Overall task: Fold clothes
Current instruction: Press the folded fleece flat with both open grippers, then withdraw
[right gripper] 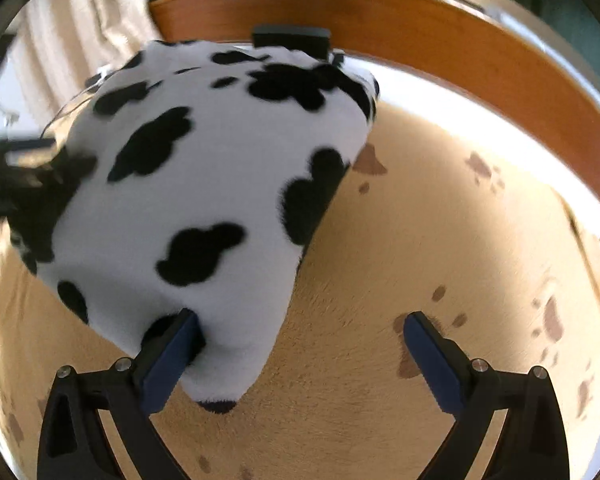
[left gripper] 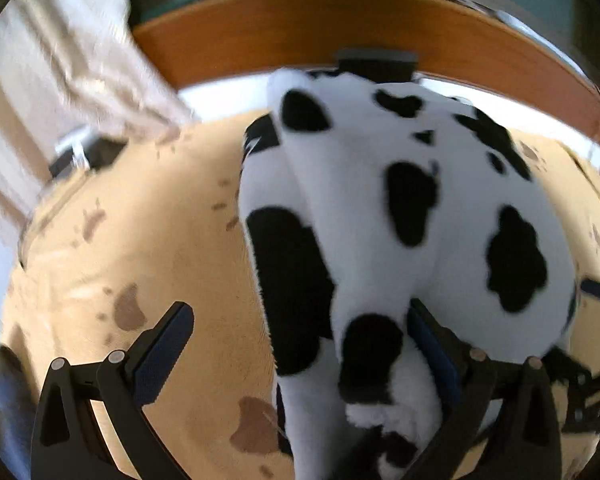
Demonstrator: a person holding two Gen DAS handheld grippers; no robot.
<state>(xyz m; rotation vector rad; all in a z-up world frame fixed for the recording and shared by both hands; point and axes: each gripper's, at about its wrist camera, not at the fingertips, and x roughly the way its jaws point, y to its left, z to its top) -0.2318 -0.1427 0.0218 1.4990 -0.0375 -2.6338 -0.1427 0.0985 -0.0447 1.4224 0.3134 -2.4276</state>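
Left wrist view first: your left gripper [left gripper: 300, 344] has its fingers spread wide, and the fluffy black-and-white cow-print garment [left gripper: 400, 208] runs up the middle and right of the frame. Its lower end drops down between the two fingers and presses against the blue pad of the right-hand finger [left gripper: 436, 344], while the left-hand finger [left gripper: 168, 344] stands apart from it over the bedspread. That tan bedspread [left gripper: 140, 240], marked with brown paw prints, lies under everything, and a wooden bed frame [left gripper: 300, 28] curves across the top, with a pale curtain [left gripper: 60, 60] at the upper left. Right wrist view next: your right gripper [right gripper: 304, 352] is also wide apart. The garment [right gripper: 204, 168] fills the upper left of this frame, and one corner of it hangs down against the inner side of the left-hand finger [right gripper: 172, 356]; you cannot tell whether it is merely draped there. The right-hand finger [right gripper: 432, 356] is clear of the cloth, above the bedspread [right gripper: 440, 220]. A small dark box [right gripper: 292, 42] sits at the garment's far edge by the bed frame [right gripper: 460, 28].
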